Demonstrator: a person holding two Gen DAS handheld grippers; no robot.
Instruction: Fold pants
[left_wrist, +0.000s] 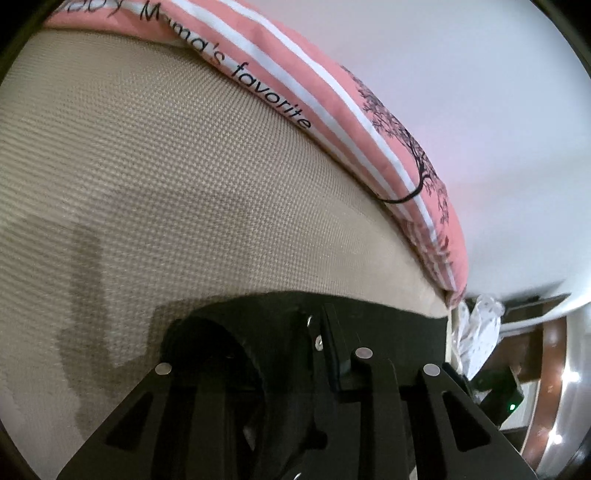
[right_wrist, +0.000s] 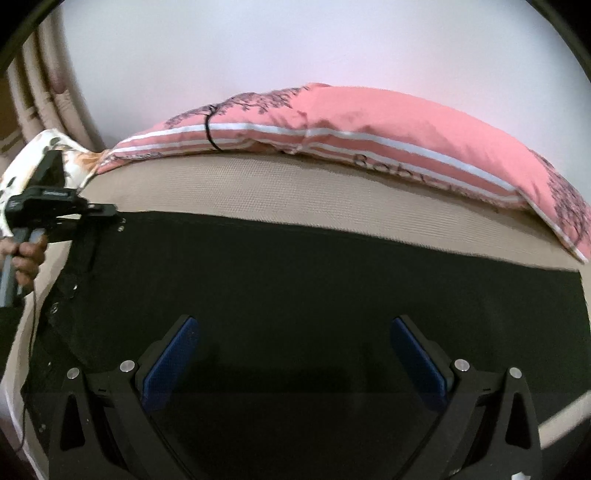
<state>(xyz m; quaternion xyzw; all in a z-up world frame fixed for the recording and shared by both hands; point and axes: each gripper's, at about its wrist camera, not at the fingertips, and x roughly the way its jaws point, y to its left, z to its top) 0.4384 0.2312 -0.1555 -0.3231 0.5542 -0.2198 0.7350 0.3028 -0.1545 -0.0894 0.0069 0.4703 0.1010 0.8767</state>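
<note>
The left wrist view sits low and very near the beige mattress (left_wrist: 192, 192), tilted, facing the far pink pillow (left_wrist: 369, 122). The right wrist view looks level from higher (farther back); both share pillow (right_wrist: 369, 122) and mattress (right_wrist: 295, 184).

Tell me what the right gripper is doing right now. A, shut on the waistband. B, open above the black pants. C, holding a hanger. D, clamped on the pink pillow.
B: the right gripper shows its blue pads spread wide apart, with only the black pants between them.
</note>
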